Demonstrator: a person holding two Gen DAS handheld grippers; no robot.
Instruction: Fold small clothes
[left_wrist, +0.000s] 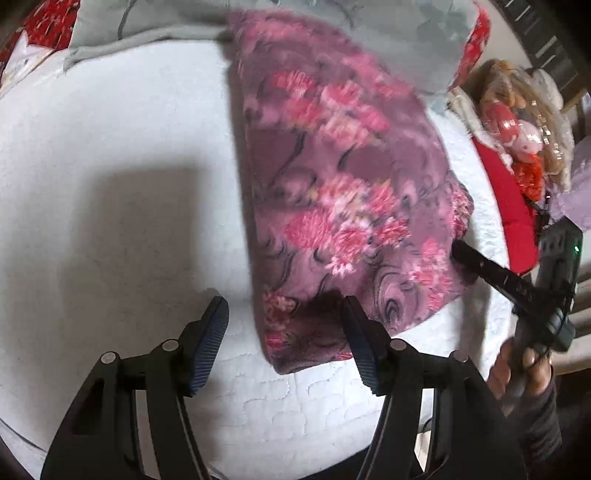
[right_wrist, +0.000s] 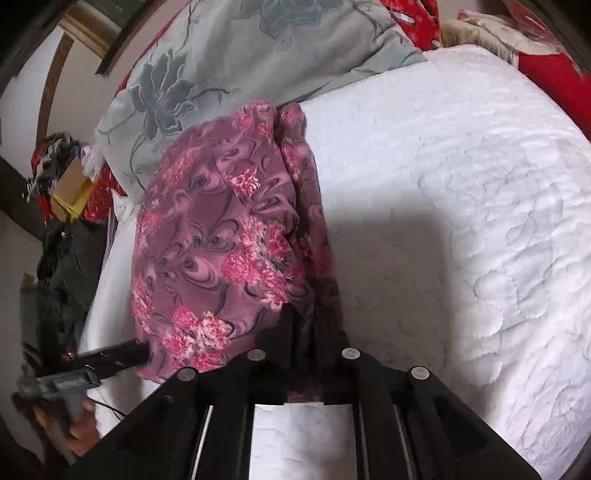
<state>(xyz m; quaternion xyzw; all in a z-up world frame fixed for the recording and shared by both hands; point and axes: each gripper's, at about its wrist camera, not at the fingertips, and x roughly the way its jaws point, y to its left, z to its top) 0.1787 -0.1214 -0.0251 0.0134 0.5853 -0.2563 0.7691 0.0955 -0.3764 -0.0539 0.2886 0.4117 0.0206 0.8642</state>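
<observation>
A purple fleece garment (left_wrist: 332, 184) with pink flowers lies folded lengthwise on the white quilted bed (left_wrist: 110, 147). My left gripper (left_wrist: 286, 332) is open over the garment's near corner. Its right finger (left_wrist: 360, 339) rests over the cloth and its left finger over bare quilt. The right gripper (left_wrist: 460, 253) comes in from the right, its tip buried in the garment's edge. In the right wrist view the garment (right_wrist: 214, 240) runs away from the right gripper (right_wrist: 303, 325), whose fingers are shut on a dark fold of it. The left gripper (right_wrist: 136, 349) shows at the lower left, beside the cloth.
A grey flowered pillow (right_wrist: 221, 55) lies at the bed's head, touching the garment's far end. A red cushion (left_wrist: 517, 221) and a doll (left_wrist: 513, 125) sit off the bed's side. A cardboard box (right_wrist: 72, 192) and dark clothes (right_wrist: 62, 266) lie beyond the other edge.
</observation>
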